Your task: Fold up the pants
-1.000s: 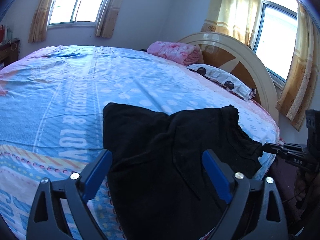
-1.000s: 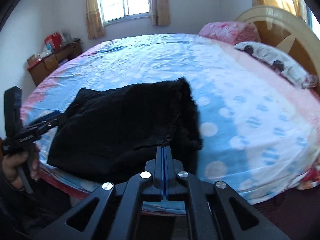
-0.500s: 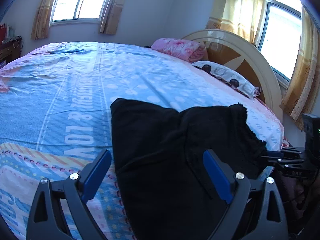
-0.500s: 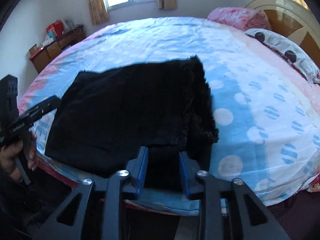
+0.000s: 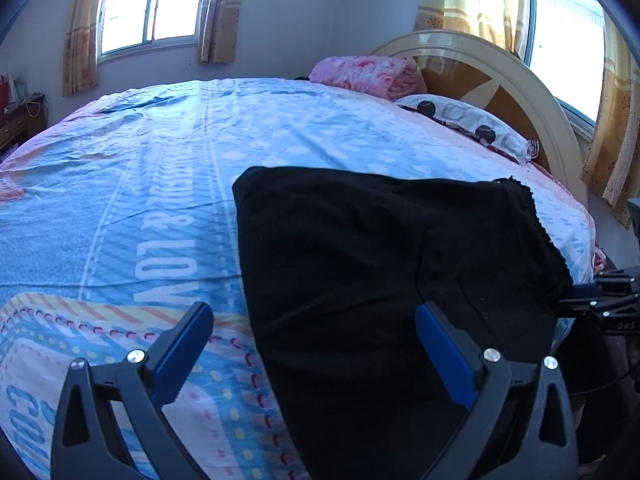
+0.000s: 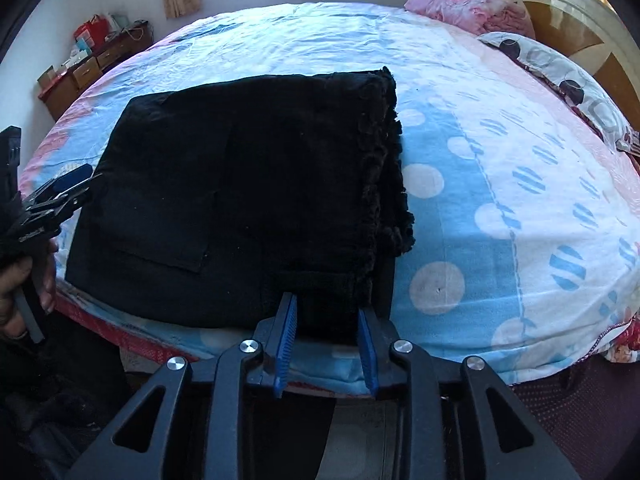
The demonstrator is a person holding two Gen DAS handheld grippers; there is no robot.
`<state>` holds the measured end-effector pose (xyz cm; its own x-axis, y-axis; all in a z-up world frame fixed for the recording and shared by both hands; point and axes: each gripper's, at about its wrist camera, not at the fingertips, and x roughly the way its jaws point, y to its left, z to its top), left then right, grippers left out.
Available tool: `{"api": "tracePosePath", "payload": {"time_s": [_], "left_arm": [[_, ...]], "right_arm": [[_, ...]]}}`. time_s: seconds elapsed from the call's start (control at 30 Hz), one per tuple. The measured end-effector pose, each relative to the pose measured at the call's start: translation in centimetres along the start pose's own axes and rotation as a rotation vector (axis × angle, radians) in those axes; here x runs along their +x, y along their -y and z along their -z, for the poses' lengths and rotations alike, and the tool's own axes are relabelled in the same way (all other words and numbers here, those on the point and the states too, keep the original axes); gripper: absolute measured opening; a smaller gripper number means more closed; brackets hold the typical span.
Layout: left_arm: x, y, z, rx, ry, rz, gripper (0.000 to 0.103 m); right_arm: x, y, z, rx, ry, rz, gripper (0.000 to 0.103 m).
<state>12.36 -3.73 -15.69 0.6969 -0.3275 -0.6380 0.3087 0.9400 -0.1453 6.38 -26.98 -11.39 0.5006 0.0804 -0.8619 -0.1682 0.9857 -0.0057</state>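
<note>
Right gripper [image 6: 326,316], jaws opening around the near edge of folded black pants [image 6: 248,184] on a bed [image 6: 500,184].

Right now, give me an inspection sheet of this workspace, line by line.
Surface: bed with a blue, white and pink patterned sheet.
Job's things: black pants lie folded flat at the near edge.
Clutter: pink blanket and spotted pillow by the headboard.
Grippers: left gripper wide open over the pants' edge, opening; right gripper opening, pants' edge between its jaws.
Cables: nothing seen.
Surroundings: curtained windows, cluttered wooden cabinet.
</note>
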Motion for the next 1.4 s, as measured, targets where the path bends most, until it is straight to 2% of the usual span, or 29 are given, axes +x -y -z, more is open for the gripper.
{"api": "tracePosePath", "payload": {"time_s": [0.03,0.1,0.17,0.23,0.3,0.37,0.47,0.5,0.57,0.67,0.77,0.87,0.93,1.1,1.2,1.27,1.3,1.33,1.4], "left_arm": [[-0.1,0.0,-0.1,0.001,0.005,-0.003,0.103],[-0.5,-0.1,-0.3,0.001,0.024,-0.009,0.103],[-0.8,-0.3,-0.5,-0.003,0.037,-0.017,0.103],[-0.7,-0.4,-0.5,-0.003,0.034,-0.037,0.103],[-0.3,-0.5,-0.4,0.002,0.022,-0.061,0.103],[0.4,-0.6,0.0,0.023,0.000,-0.093,0.103],[1.4,-0.7,0.5,0.034,-0.040,-0.088,0.103],[1.4,-0.9,0.6,0.021,-0.041,-0.086,0.103],[1.1,-1.3,0.6,-0.002,-0.034,-0.077,0.103],[0.4,-1.5,0.4,-0.017,-0.030,-0.087,0.103],[-1.0,-1.4,0.6,-0.029,-0.004,-0.089,0.103],[-1.7,-1.3,0.9,-0.032,-0.005,-0.090,0.103],[-2.0,-1.3,1.4,-0.018,-0.017,-0.105,0.103],[-1.9,-2.2,2.9,-0.030,-0.060,-0.126,0.103],[-1.6,-2.4,3.3,-0.042,-0.074,-0.103,0.103],[-1.1,-2.2,3.6,-0.020,-0.093,-0.110,0.103],[-0.9,-2.0,3.7,-0.005,-0.094,-0.118,0.103],[-0.7,-1.8,3.8,0.022,-0.097,-0.133,0.103],[-0.4,-1.5,3.8,0.044,-0.096,-0.145,0.103]], "right_arm": [[-0.4,0.1,-0.1,0.003,0.004,0.010,0.043],[-2.0,0.2,-0.5,0.016,0.050,0.059,0.053],[-3.6,0.0,-1.4,0.024,0.128,0.088,0.053],[-4.5,-0.2,-2.5,0.038,0.190,0.048,0.054],[-4.1,-1.0,-3.6,0.040,0.208,-0.058,0.056],[-2.3,-1.5,-4.2,0.033,0.174,-0.171,0.056],[2.3,-0.7,-4.2,0.078,0.037,-0.162,0.056],[2.9,-0.3,-4.3,0.097,0.030,-0.175,0.056],[2.1,-0.7,-4.8,0.096,0.035,-0.178,0.056],[0.0,-2.4,-5.6,0.018,0.032,-0.120,0.056],[-2.8,-4.8,-7.7,-0.083,0.085,-0.207,0.056],[-3.2,-7.1,-10.6,-0.139,0.115,-0.317,0.056],[-1.9,-9.4,-13.5,-0.162,0.110,-0.392,0.056],[3.8,-14.8,-19.4,-0.209,0.033,-0.442,0.056],[7.3,-17.0,-21.0,-0.235,-0.054,-0.456,0.056],[9.0,-18.0,-20.9,-0.257,-0.110,-0.471,0.056],[9.9,-18.7,-20.6,-0.282,-0.142,-0.473,0.047],[10.0,-19.2,-20.4,-0.307,-0.143,-0.441,0.022],[10.3,-19.7,-19.9,-0.347,-0.123,-0.395,0.020]]}}
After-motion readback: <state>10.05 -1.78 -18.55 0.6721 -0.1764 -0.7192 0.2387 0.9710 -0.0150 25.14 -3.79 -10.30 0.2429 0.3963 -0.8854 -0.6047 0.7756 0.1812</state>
